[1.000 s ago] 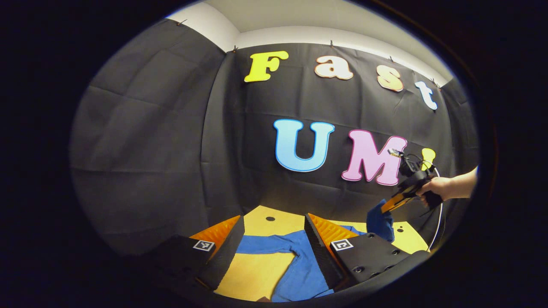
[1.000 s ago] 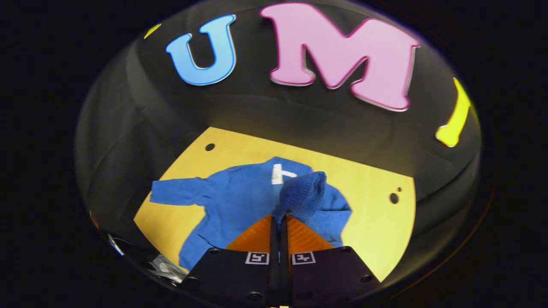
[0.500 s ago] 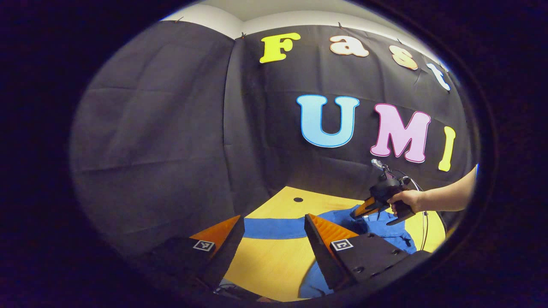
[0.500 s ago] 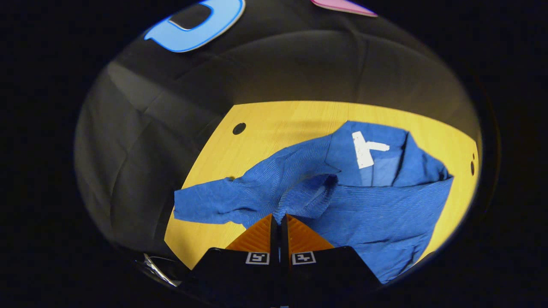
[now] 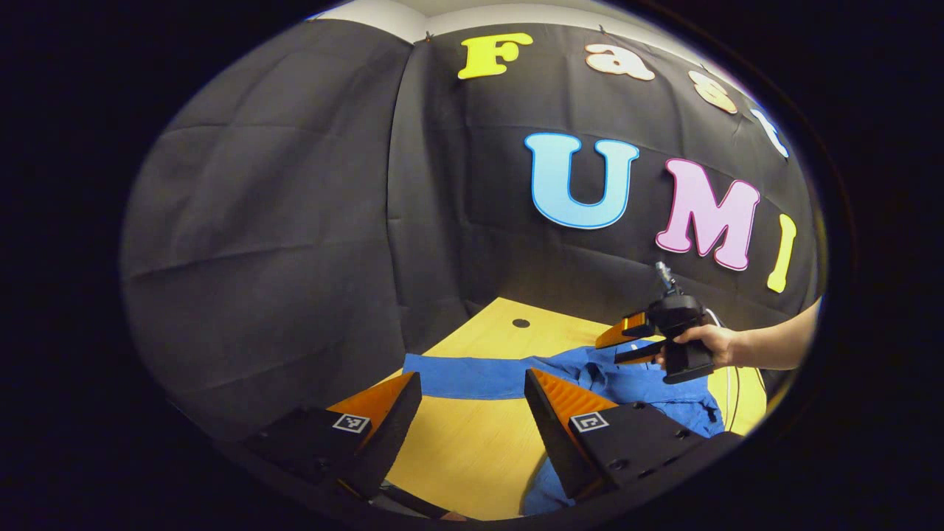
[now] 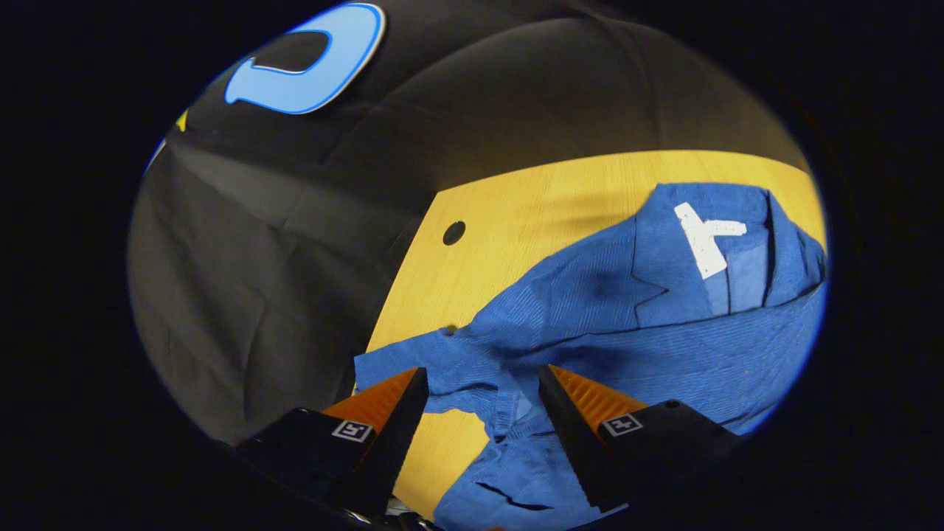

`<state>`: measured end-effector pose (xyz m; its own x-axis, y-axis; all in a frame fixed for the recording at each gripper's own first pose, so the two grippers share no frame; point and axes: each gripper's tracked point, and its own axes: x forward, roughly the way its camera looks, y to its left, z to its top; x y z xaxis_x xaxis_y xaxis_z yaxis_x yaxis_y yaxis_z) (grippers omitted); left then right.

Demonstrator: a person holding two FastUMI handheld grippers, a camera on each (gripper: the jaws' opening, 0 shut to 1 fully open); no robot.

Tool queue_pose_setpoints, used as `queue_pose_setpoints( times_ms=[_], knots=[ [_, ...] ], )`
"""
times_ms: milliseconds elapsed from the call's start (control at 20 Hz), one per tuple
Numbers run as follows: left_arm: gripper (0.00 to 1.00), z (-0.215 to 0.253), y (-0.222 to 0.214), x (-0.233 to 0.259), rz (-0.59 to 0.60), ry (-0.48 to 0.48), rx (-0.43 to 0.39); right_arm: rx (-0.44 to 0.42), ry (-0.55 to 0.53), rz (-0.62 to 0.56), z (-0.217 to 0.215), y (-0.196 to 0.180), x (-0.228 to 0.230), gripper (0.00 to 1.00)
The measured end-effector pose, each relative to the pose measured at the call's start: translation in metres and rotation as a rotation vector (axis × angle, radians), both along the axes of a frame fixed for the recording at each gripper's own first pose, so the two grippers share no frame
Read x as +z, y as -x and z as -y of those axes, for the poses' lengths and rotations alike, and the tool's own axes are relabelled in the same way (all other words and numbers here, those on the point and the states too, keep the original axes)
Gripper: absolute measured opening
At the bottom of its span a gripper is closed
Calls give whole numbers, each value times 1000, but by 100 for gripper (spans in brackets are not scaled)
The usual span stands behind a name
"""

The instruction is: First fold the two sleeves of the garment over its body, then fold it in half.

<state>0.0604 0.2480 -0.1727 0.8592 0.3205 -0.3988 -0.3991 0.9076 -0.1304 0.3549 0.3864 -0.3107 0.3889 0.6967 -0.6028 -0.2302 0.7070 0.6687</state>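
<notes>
Right gripper view: the blue garment [image 6: 649, 324] is lying on the yellow bench [image 6: 516, 206], collar and white tag [image 6: 704, 240] toward the far edge. One sleeve [image 6: 516, 435] is lying folded across the body, its cuff resting just ahead of my right tongs [image 6: 479, 383], whose fingers are standing apart with nothing between them, poised just above the cloth. The other sleeve [image 6: 413, 365] is stretching out flat toward the bench's left side, unfolded.

Left gripper view: the same outstretched sleeve [image 5: 464, 365] is running across the bench [image 5: 457, 457] just beyond my left tongs [image 5: 472, 383], which are likewise open and holding nothing, hovering above bare wood near the bench's near edge. Farther off, I am seeing the right tongs [image 5: 619, 343] in a hand [image 5: 700, 343] above the garment's body [image 5: 649, 383].

Step in hand, as I am judging it: the first sleeve fold is looking complete, and the second sleeve is waiting. The next move is calling for my left tongs to go down onto the free sleeve near its cuff, close on a single layer, lift it and carry it across the body beside the first, without dragging the body or disturbing the sleeve already laid. The halving fold is coming afterwards.
</notes>
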Motion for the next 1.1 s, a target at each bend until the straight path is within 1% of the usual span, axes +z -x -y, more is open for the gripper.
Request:
queue_pose_setpoints(
  times_ms=[50, 150, 300, 400, 500, 550, 600, 650, 700, 750, 900, 1000, 1100],
  knots=[
    [81, -6, -6, -7, -7, 23, -2, 4, 12, 28, 7, -1, 7, 96],
    [81, -24, -19, -22, -42, 57, 17, 23, 28, 86, 18, 3, 29, 96],
    [81, -49, -41, -40, -83, 64, 7, 46, 38, 173, 40, 14, 71, 97],
    [81, -67, -55, -59, -119, 65, -6, 66, 28, 237, 58, 31, 104, 98],
    [82, -85, -70, -83, -179, 75, -8, 70, 35, 303, 87, 47, 133, 98],
    [82, -92, -75, -96, -221, 98, -11, 69, 39, 330, 104, 58, 148, 98],
    [80, -97, -80, -111, -265, 129, -27, 66, 43, 352, 121, 68, 161, 98],
    [82, -101, -83, -127, -322, 148, -38, 57, 52, 372, 140, 79, 174, 97],
    [87, -113, -89, -140, -361, 130, -41, 39, 63, 388, 160, 88, 184, 98],
    [84, -126, -94, -155, -396, 106, -41, 14, 73, 400, 181, 100, 192, 98],
    [83, -150, -109, -180, -485, 74, -42, -69, 124, 400, 243, 137, 207, 98],
    [83, -158, -118, -193, -533, 62, -62, -115, 182, 392, 285, 164, 212, 98],
    [83, -166, -129, -208, -570, 42, -75, -174, 219, 369, 316, 187, 211, 98]
  ],
)
